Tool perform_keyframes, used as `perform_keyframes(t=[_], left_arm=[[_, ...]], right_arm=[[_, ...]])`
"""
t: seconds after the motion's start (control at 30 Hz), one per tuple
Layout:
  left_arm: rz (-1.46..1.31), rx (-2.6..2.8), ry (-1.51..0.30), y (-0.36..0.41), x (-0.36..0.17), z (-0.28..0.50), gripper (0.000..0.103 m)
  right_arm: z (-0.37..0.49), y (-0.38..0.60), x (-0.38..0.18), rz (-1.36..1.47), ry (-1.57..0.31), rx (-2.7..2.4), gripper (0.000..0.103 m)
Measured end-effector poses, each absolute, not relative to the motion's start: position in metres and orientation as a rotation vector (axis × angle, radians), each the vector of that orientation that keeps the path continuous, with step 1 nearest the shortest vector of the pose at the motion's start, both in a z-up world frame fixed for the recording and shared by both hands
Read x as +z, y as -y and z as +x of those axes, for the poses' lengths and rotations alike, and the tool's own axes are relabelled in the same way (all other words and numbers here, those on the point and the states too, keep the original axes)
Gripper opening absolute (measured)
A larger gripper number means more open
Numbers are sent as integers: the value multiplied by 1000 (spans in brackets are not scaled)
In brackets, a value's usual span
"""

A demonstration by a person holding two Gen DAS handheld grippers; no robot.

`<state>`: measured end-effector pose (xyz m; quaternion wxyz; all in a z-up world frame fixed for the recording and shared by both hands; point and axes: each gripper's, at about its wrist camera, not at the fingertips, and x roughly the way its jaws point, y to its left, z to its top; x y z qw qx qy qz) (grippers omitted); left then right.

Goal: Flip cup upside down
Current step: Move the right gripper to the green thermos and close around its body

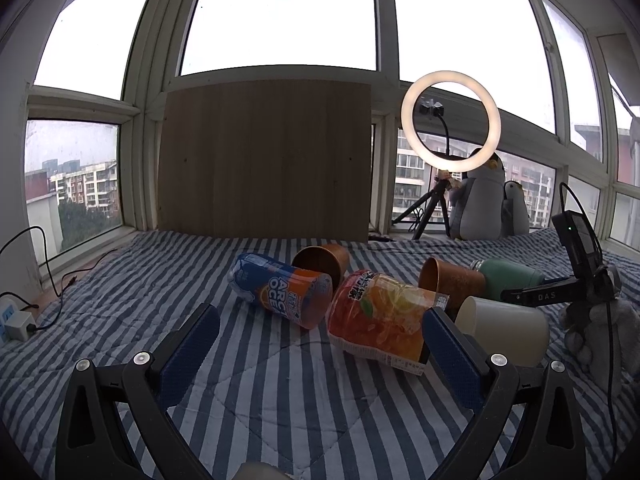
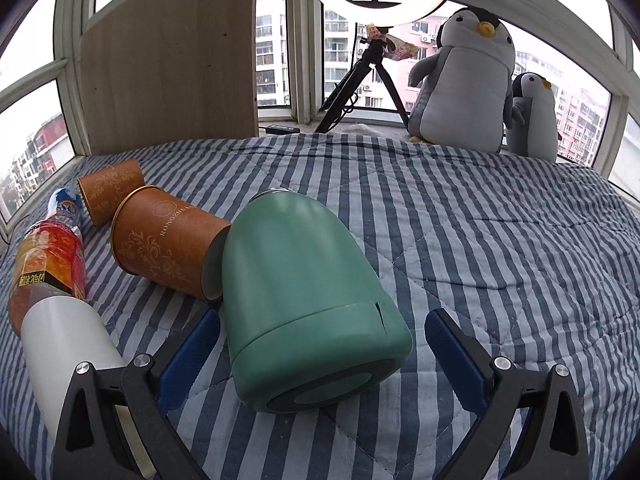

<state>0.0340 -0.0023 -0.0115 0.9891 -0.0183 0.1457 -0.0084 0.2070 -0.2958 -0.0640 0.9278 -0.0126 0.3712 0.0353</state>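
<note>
Green cup (image 2: 308, 300) on its side, brown cups (image 2: 168, 248) empty

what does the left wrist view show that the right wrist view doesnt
Only the left wrist view shows the power strip, the right gripper from outside, and the left gripper open over the striped quilt.
Only the right wrist view shows the green flask's base and the right gripper open around it.
Both show the white cup, ring light and big penguin.

Flat overcast daylight through blown-out windows (image 1: 280, 12) — glowing ring light (image 1: 451, 120), soft shadows, heavy fisheye bending, dark corners.
</note>
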Motion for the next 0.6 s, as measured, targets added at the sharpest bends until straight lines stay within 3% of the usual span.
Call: perform_keyframes(t=[0.17, 0.6], left_arm=[[-36, -15, -297, 2, -12, 35, 102], [-18, -62, -415, 7, -20, 56, 102]], right_arm=[[206, 293, -64, -28, -763, 88, 85], [175, 299, -55, 11, -752, 39, 83]])
